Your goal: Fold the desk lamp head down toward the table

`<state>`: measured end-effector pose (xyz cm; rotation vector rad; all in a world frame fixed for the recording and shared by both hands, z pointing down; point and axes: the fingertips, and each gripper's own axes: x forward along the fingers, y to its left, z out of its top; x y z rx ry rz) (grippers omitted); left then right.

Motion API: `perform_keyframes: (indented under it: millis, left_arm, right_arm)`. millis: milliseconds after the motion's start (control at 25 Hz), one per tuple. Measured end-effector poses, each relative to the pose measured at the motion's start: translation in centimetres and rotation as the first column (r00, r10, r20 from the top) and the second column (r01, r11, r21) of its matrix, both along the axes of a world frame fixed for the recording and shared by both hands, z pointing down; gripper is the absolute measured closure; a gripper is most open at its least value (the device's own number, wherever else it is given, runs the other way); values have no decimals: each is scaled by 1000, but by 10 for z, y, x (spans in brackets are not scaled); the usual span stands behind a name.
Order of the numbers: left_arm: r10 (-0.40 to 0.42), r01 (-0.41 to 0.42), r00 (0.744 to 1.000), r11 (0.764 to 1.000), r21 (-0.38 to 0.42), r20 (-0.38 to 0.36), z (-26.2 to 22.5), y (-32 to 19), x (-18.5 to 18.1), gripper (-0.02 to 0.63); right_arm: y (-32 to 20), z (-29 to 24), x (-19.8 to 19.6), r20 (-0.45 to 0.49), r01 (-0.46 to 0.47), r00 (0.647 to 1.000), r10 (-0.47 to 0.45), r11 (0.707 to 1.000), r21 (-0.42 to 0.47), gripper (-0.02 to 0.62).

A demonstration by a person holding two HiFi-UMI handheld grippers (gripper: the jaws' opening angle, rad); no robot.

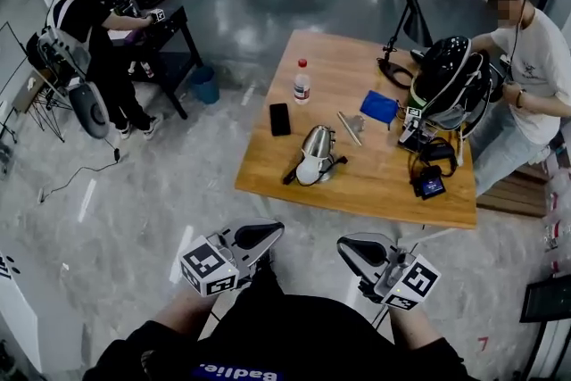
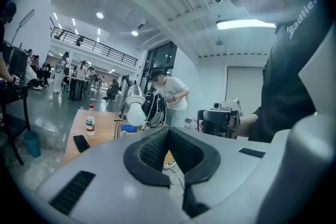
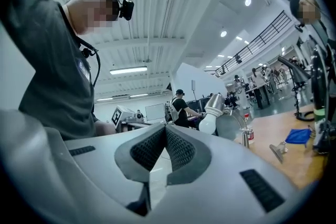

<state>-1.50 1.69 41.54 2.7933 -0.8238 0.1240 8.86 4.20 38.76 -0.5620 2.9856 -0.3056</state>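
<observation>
The left gripper (image 1: 266, 234) and the right gripper (image 1: 350, 247) each have their fingers pressed fully together, with nothing held between them. The desk lamp (image 1: 314, 158) stands on the wooden tabletop (image 1: 375, 187), well ahead of both sets of fingers and roughly between them. Its white bulb (image 1: 308, 172) is turned toward them.

Pretty clearly a big open lab hall: polished grey floor (image 1: 134, 219), mezzanine railing (image 2: 100, 47) overhead, strip light (image 2: 247, 23), 2 other people, one in black (image 1: 89, 36) at a dark bench (image 1: 174, 22), one in white (image 1: 535, 67) at a wooden table (image 1: 375, 183) (cable (image 1: 76, 178) trailing across the floor).
</observation>
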Motion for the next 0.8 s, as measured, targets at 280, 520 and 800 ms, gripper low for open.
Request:
perform_keyframes:
  millis: [280, 520, 800]
  left_arm:
    - [77, -79, 996, 996, 36, 49, 32, -111, -39, 597]
    - [192, -197, 976, 980, 33, 101, 79, -195, -28, 597]
    - [224, -236, 962, 970, 60, 157, 125, -253, 7, 597]
  right_arm:
    - [-88, -3, -4, -53, -207, 977, 205, 978, -34, 591]
    - [-146, -1, 0, -131, -379, 918, 373, 925, -21, 591]
    - [-183, 5, 13, -183, -385, 908, 378, 923, -4, 591]
